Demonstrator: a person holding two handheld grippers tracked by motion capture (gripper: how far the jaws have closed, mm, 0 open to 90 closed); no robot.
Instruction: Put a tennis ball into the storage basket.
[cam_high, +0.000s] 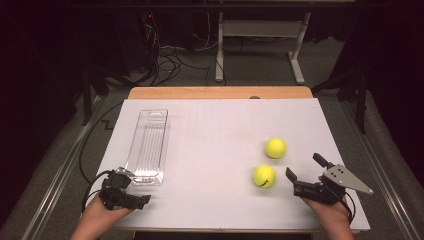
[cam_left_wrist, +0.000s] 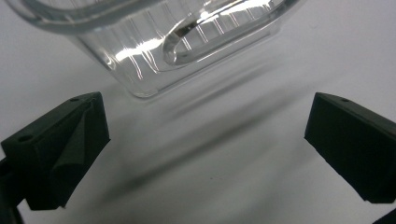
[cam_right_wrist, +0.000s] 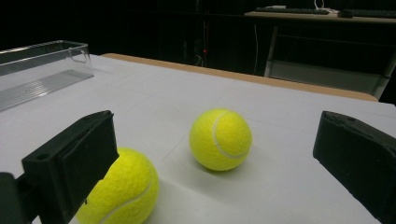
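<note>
Two yellow tennis balls lie on the white sheet (cam_high: 220, 125) at the right. The nearer ball (cam_high: 264, 176) (cam_right_wrist: 121, 191) sits just left of my right gripper (cam_high: 302, 165), partly behind its left jaw in the right gripper view. The farther ball (cam_high: 275, 148) (cam_right_wrist: 220, 139) lies ahead, between the wide-apart jaws but beyond them. My right gripper (cam_right_wrist: 215, 137) is open and holds nothing. A clear plastic tray (cam_high: 148, 146) (cam_left_wrist: 154, 56) stands lengthwise at the left. My left gripper (cam_high: 131, 187) (cam_left_wrist: 205, 126) is open just short of the tray's near end, above bare sheet.
The wooden table edge (cam_high: 220, 92) shows beyond the sheet. Behind it stand a desk frame (cam_high: 260, 45) and loose cables (cam_high: 170, 60) on the floor. The clear tray (cam_right_wrist: 42, 70) holds nothing that I can see.
</note>
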